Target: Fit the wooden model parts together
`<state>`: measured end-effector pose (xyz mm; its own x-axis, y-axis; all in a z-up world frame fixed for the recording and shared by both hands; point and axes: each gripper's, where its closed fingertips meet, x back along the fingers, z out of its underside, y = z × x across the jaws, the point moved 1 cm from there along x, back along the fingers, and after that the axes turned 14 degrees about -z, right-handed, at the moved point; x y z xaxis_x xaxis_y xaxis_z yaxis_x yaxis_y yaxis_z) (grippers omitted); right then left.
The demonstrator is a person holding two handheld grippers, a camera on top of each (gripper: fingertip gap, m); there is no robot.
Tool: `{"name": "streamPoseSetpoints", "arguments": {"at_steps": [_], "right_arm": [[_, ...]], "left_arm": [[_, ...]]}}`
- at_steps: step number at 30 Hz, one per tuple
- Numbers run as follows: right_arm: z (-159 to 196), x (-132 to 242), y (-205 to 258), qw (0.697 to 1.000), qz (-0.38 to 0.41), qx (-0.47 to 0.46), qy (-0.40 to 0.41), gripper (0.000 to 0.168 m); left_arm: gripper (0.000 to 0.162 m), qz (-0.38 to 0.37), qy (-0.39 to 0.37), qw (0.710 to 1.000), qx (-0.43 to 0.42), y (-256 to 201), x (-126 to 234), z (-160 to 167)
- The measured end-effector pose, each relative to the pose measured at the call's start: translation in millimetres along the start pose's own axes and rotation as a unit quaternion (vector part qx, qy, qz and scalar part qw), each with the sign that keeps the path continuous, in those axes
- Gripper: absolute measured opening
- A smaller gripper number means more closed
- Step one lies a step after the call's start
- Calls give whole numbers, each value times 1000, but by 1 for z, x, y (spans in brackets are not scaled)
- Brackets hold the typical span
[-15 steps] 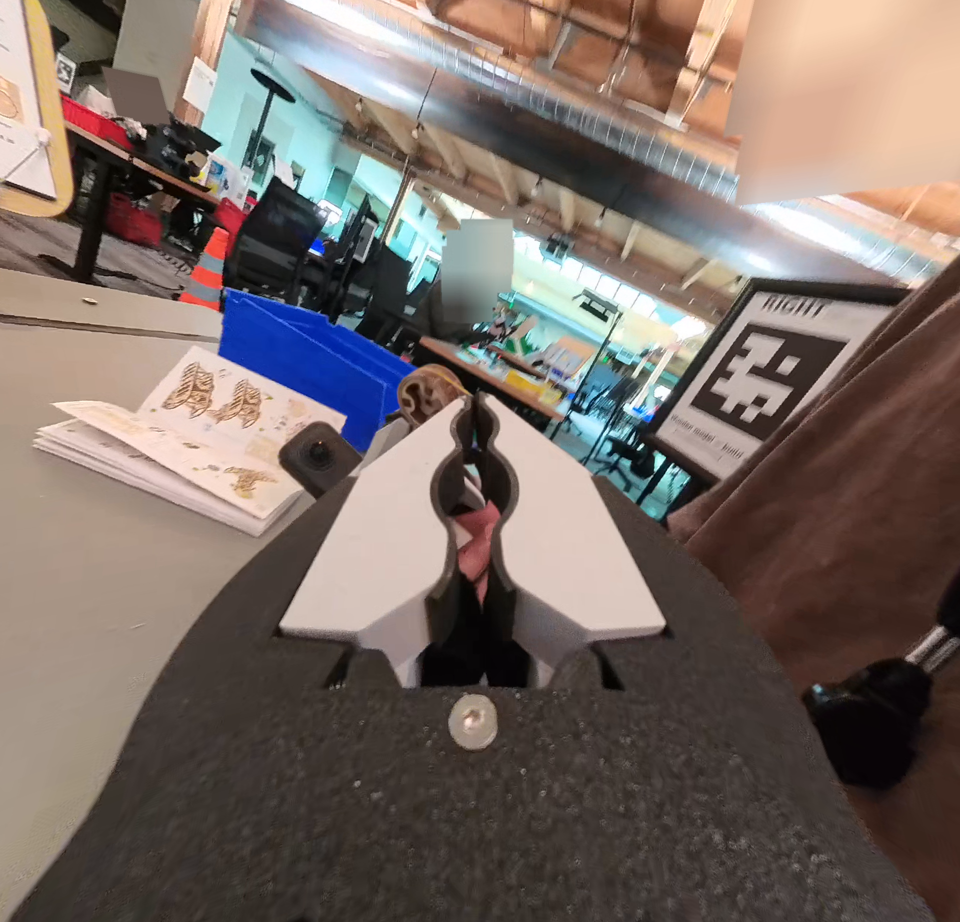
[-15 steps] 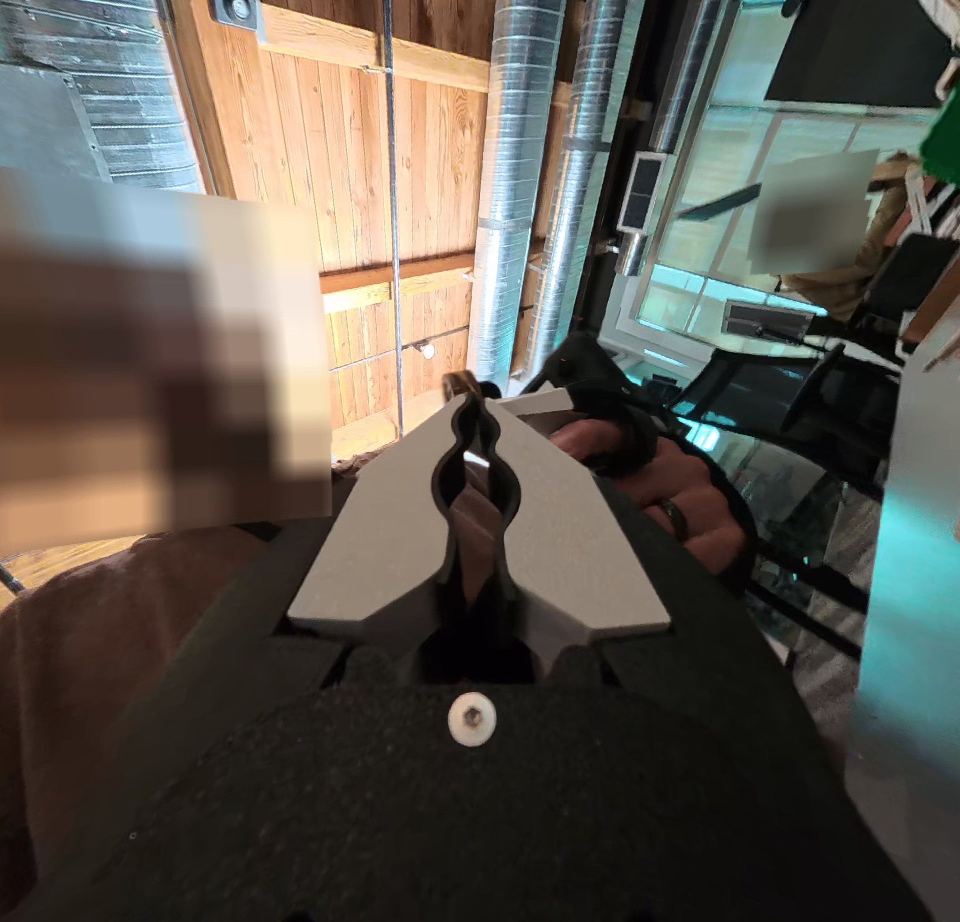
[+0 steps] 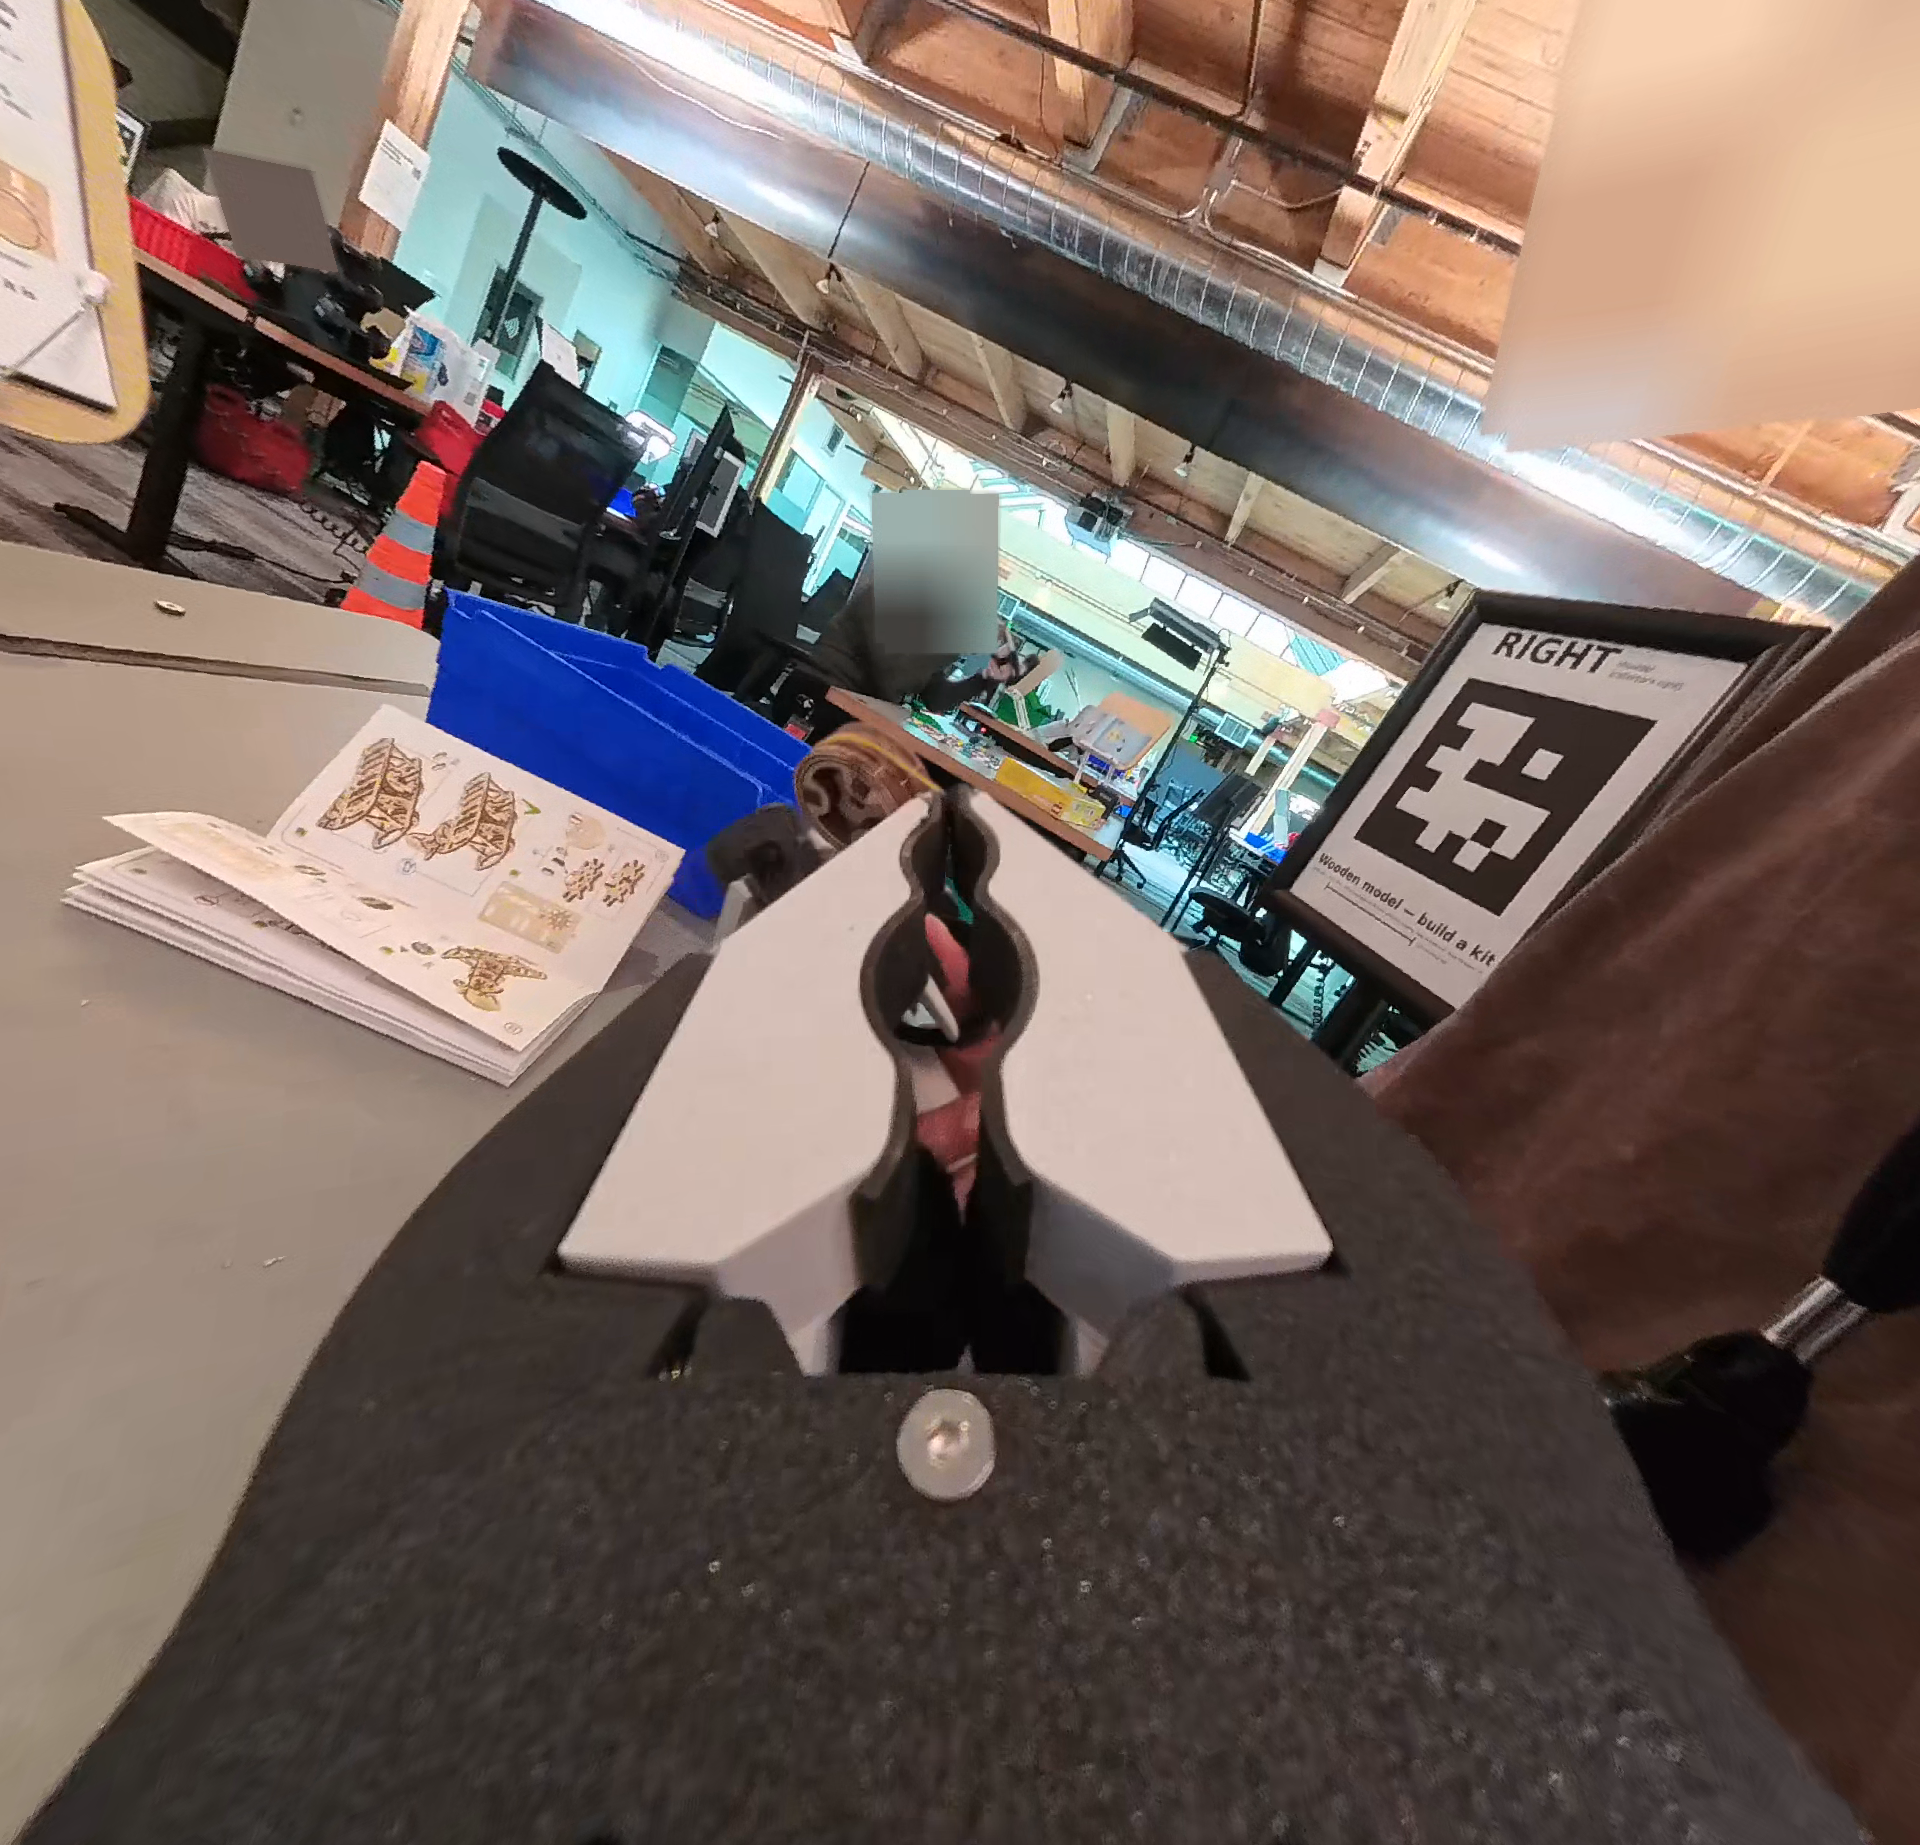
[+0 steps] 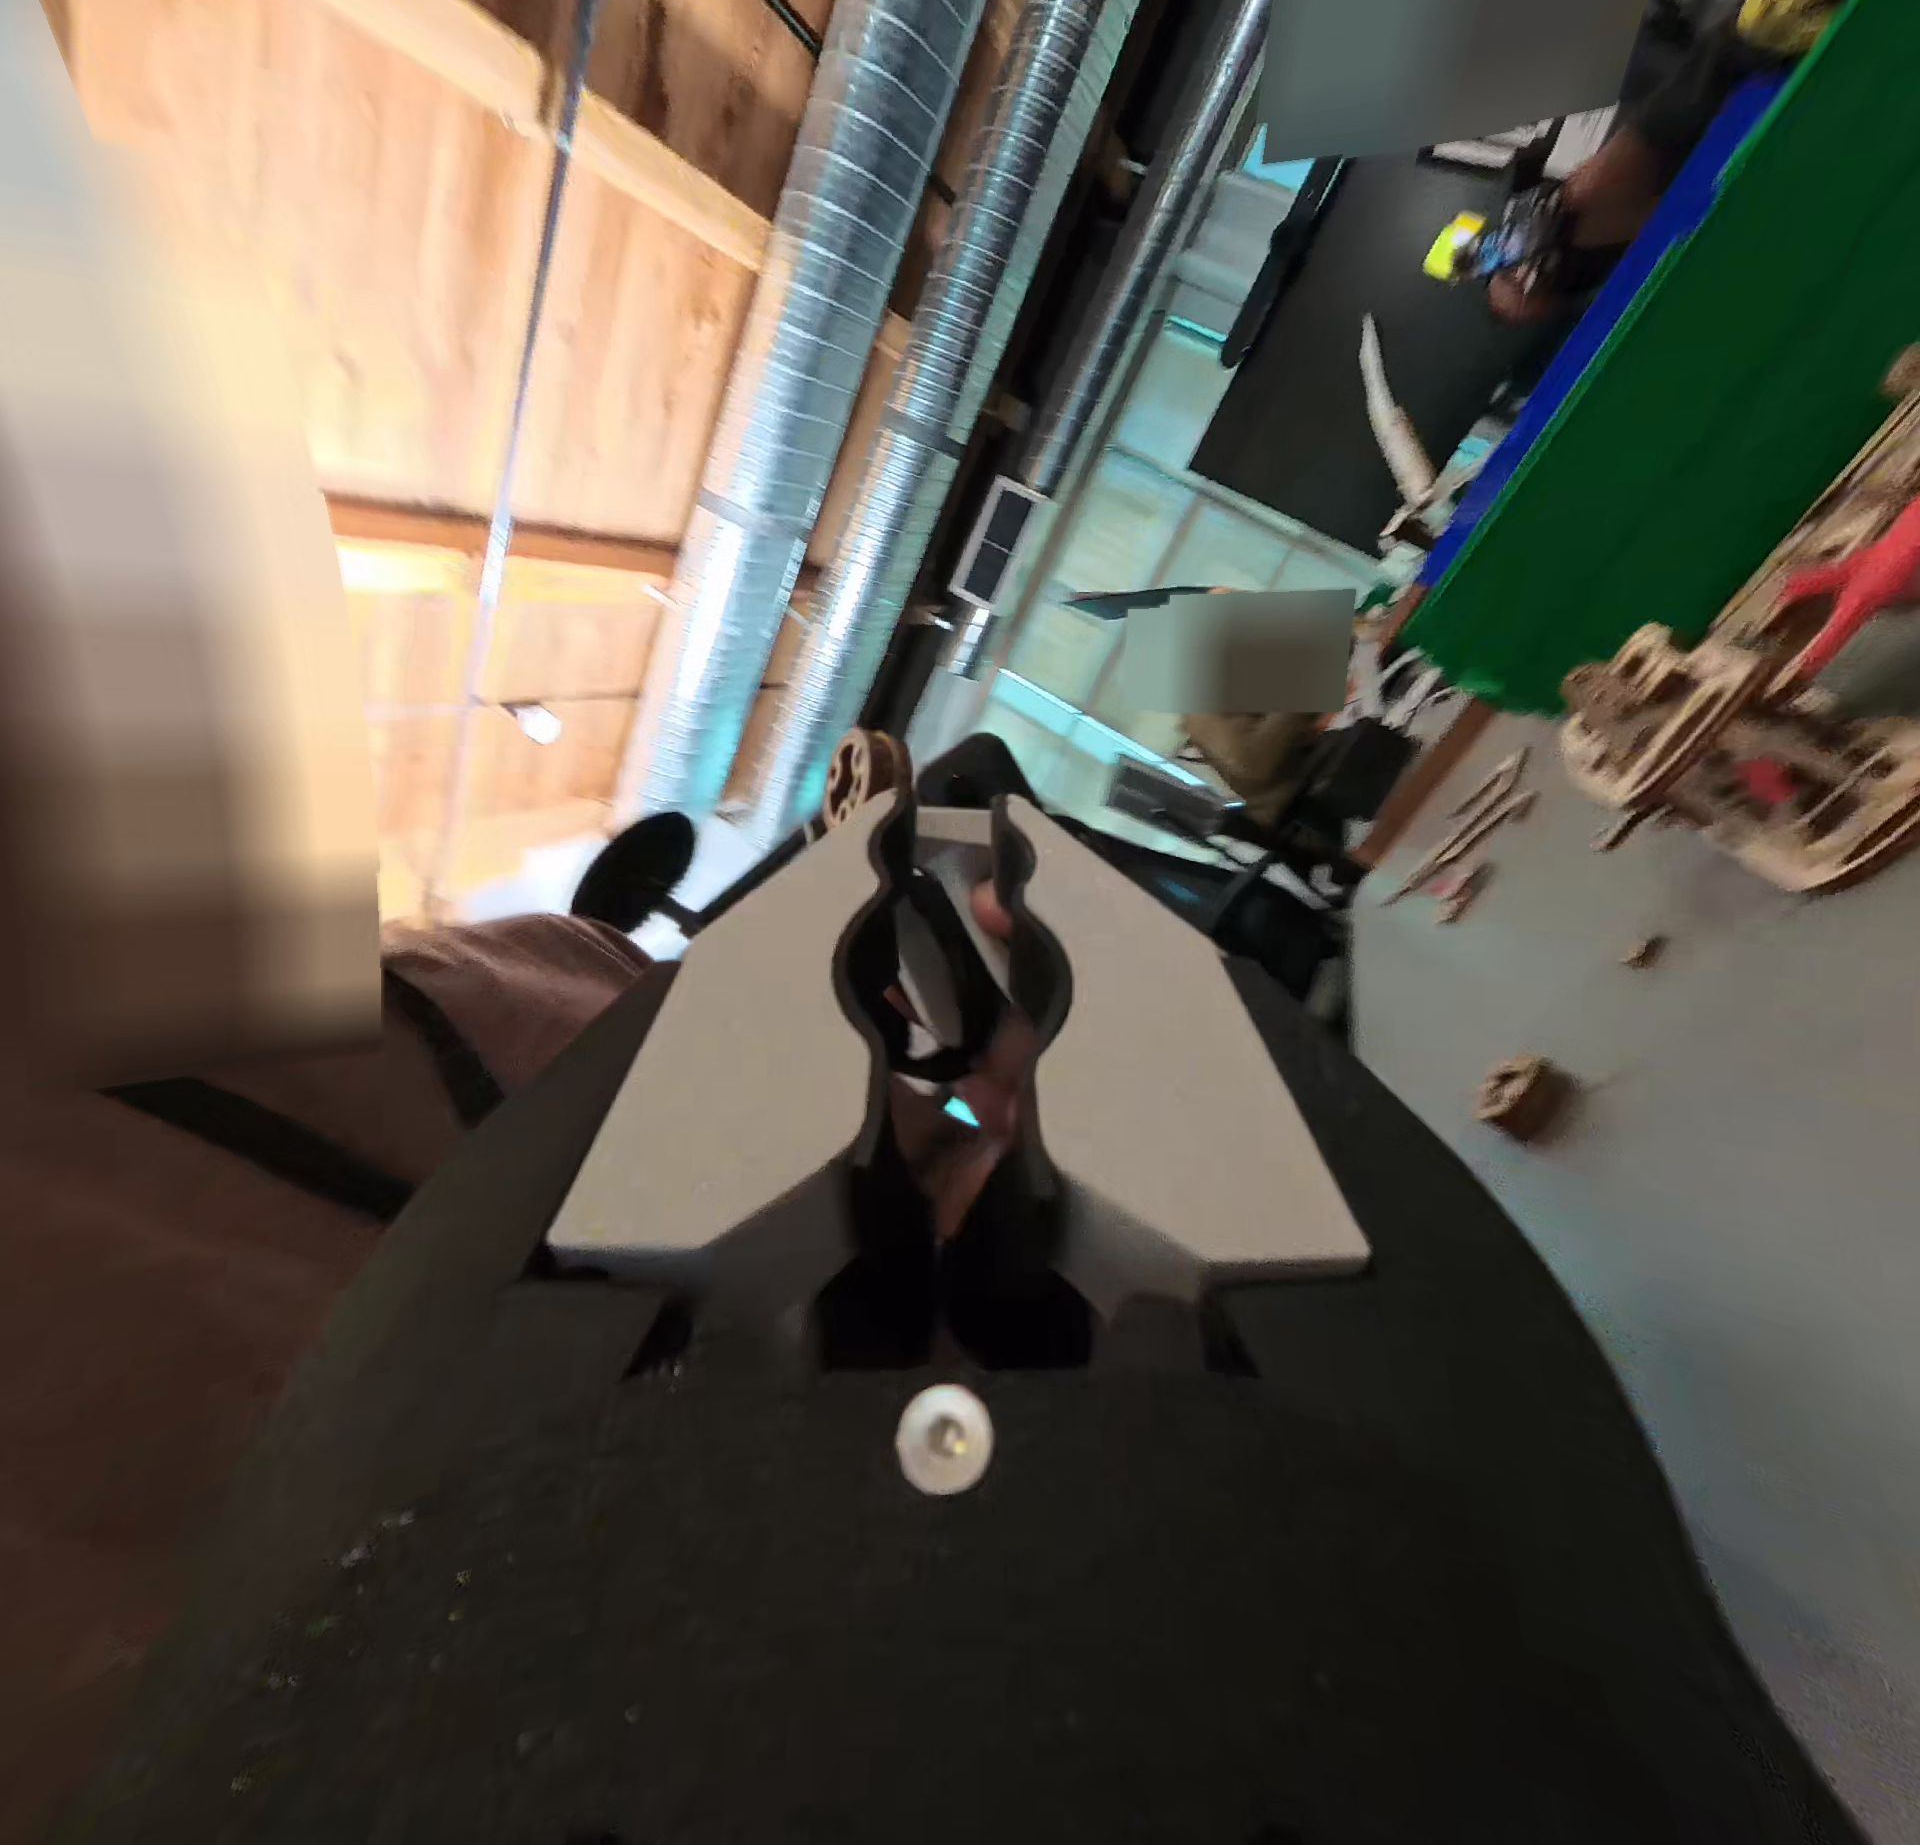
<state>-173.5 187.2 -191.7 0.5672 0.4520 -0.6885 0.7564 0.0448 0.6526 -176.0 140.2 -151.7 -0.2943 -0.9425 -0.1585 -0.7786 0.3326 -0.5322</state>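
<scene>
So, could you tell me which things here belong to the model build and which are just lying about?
Job: small round wooden part beside the left gripper; open paper instruction booklet; part-built wooden model; loose round wooden piece.
Lying about: blue plastic bin; orange traffic cone; black-framed marker sign.

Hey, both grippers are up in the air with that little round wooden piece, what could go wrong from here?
1. The round wooden part sits only at the fingertips of the right gripper, whose tips stand slightly apart; it could slip and drop.
2. The right wrist view is motion-blurred, so alignment is harder to judge.
3. The left gripper is close; the tips may collide.
4. Loose wooden pieces lie on the table; a dropped part could get lost among them.
</scene>
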Motion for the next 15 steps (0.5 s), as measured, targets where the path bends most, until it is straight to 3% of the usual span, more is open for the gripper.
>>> {"name": "streamPoseSetpoints", "arguments": {"at_steps": [2,6,8,10,12,15], "right_arm": [[-1,3,7,994,28,97,48,15],[-2,-6,21,937,97,288,174,30],[-6,-11,32,949,74,257,169,38],[9,-10,37,965,26,158,209,30],[20,-13,41,973,-14,83,216,35],[28,-23,50,974,-59,69,209,35]], "left_arm": [[0,5,-4,1000,10,-1,1,-3],[0,40,25,999,27,-10,2,2],[0,63,49,997,-3,-17,4,9],[0,90,65,994,-20,-25,6,10],[0,115,76,990,-30,-32,7,9],[0,144,101,983,-45,-40,8,14]]}}
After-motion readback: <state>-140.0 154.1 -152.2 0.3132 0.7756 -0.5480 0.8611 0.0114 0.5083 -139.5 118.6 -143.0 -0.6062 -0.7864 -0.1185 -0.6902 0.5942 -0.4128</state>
